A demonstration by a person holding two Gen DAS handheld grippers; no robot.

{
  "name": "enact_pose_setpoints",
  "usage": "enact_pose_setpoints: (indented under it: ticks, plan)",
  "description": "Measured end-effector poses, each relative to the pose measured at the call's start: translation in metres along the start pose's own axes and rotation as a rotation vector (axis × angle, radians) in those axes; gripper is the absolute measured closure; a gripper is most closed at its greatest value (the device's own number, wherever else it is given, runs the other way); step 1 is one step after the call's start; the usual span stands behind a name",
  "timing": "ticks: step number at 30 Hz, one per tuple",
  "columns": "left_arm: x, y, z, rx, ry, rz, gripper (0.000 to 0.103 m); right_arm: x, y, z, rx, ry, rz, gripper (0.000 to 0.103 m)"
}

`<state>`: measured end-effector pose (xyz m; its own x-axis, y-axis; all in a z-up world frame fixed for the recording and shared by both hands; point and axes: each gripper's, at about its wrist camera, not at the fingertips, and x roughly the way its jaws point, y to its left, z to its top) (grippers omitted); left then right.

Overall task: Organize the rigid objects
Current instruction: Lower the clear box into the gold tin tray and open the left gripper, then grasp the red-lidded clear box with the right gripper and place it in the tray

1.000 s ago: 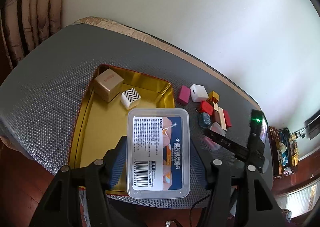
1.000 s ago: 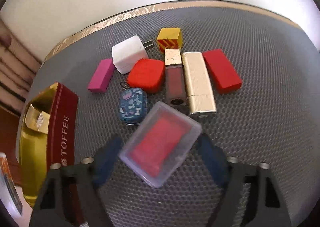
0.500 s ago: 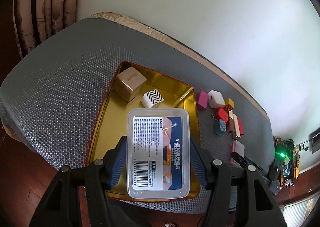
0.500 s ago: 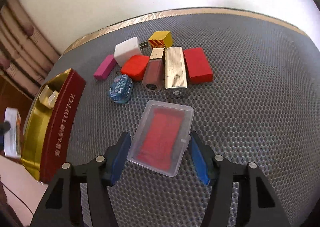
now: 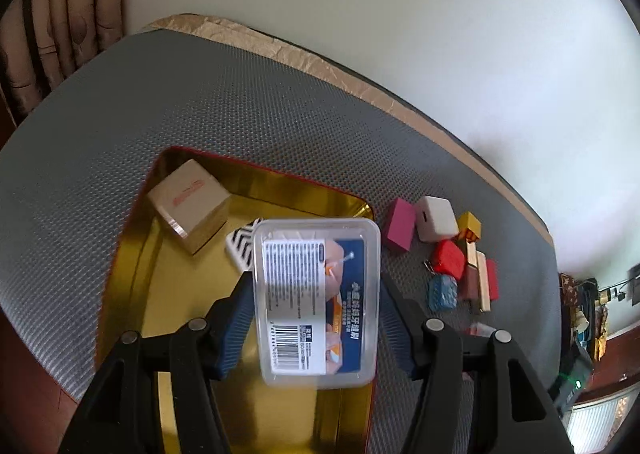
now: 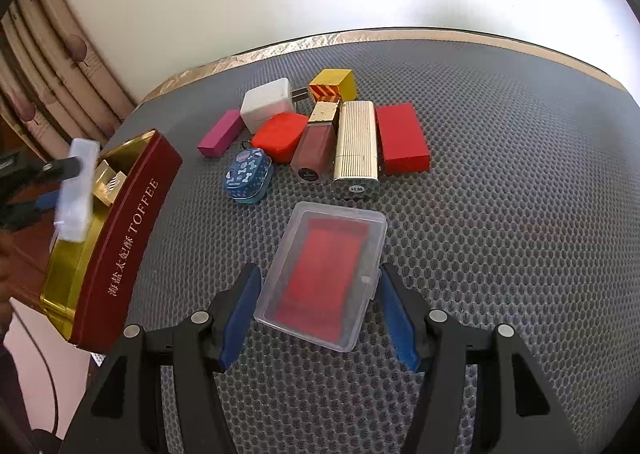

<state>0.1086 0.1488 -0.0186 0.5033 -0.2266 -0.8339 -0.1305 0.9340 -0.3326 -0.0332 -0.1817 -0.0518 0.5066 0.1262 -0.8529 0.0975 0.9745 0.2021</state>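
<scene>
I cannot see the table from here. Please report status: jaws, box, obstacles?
Left gripper shut on floss-pick box, over toffee tin. Right gripper shut on clear case, on mat. Zigzag block under box's front edge.

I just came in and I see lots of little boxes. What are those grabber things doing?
A person is tidying small things into a toffee tin. The left gripper is clamped on a clear labelled box, held above the tin, where a tan box and a zigzag block already sit. The right gripper has a clear case with red inside between its fingers on the grey mat; whether it grips yet is unclear. More little items wait on the mat.
</scene>
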Motion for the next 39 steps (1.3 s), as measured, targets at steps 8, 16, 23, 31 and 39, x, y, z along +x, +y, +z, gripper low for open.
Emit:
enact_pose_setpoints:
  ticks: [8,16,23,31,39]
  plan:
    - [0.027,-0.011,0.008,0.047,0.001,0.069,0.042,0.0,-0.002,0.001,-0.005,0.005,0.01,0.047]
    - [0.009,-0.016,0.012,0.06,0.0,0.005,0.039,0.002,-0.004,0.003,-0.005,0.012,0.013,0.046]
    - [-0.007,-0.015,0.019,0.07,-0.048,0.07,0.034,0.002,-0.003,0.003,-0.005,0.017,0.009,0.046]
    - [-0.033,-0.006,-0.01,0.047,-0.1,0.081,0.034,0.003,-0.001,0.004,-0.008,0.027,0.009,0.046]
    - [-0.079,0.016,-0.082,0.054,-0.169,0.122,0.034,0.0,-0.001,0.003,-0.016,0.031,0.01,0.047]
